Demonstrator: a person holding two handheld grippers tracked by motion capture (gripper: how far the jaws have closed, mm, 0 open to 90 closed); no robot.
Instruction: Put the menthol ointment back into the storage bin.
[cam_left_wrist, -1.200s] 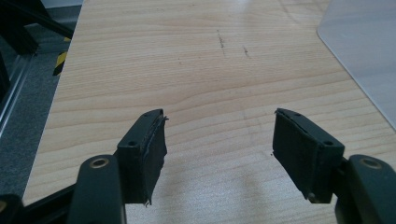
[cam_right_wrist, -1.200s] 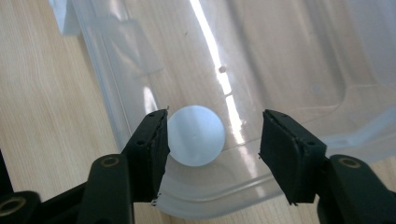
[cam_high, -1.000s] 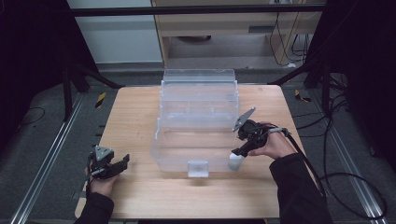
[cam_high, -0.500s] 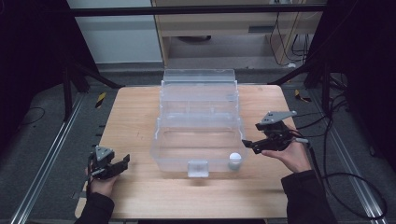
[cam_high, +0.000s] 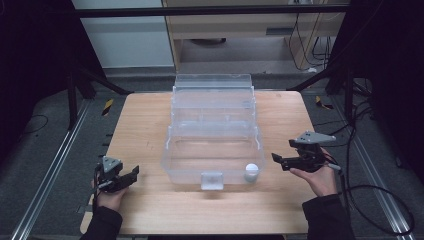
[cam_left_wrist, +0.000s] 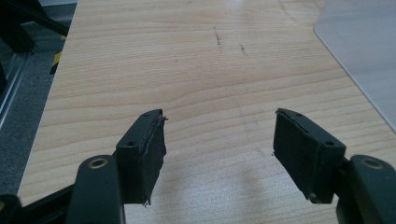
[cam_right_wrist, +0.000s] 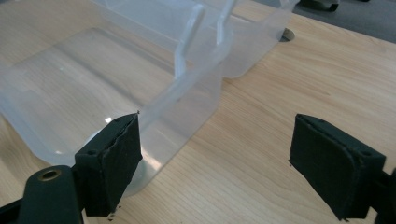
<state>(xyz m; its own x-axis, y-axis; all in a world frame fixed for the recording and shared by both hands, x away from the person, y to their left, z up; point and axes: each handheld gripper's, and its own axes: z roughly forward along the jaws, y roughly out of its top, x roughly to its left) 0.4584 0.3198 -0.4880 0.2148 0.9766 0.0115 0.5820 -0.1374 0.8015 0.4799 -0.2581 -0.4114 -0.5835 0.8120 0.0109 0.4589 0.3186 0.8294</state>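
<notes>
A clear plastic box (cam_high: 212, 131) with stepped trays stands open in the middle of the wooden table (cam_high: 142, 117). A small white round object (cam_high: 251, 171) lies inside its front right corner. My right gripper (cam_high: 280, 162) hovers just right of that corner and points at the box; its jaws have just been opening and stand open with nothing between them. In the right gripper view (cam_right_wrist: 217, 126) the box wall (cam_right_wrist: 187, 88) is close ahead on the left. My left gripper (cam_high: 131, 175) rests open at the front left, over bare wood in the left gripper view (cam_left_wrist: 219, 121).
The box's clear edge (cam_left_wrist: 364, 51) shows at the upper right of the left gripper view. Cables (cam_high: 370, 195) trail off the table's right side. Metal rails (cam_high: 55, 165) run along the floor to the left. Bare wood lies in front of the box.
My right gripper left the white object in the box's front right corner, drew back to the right and lower, and its jaws spread. The left gripper stayed still.
</notes>
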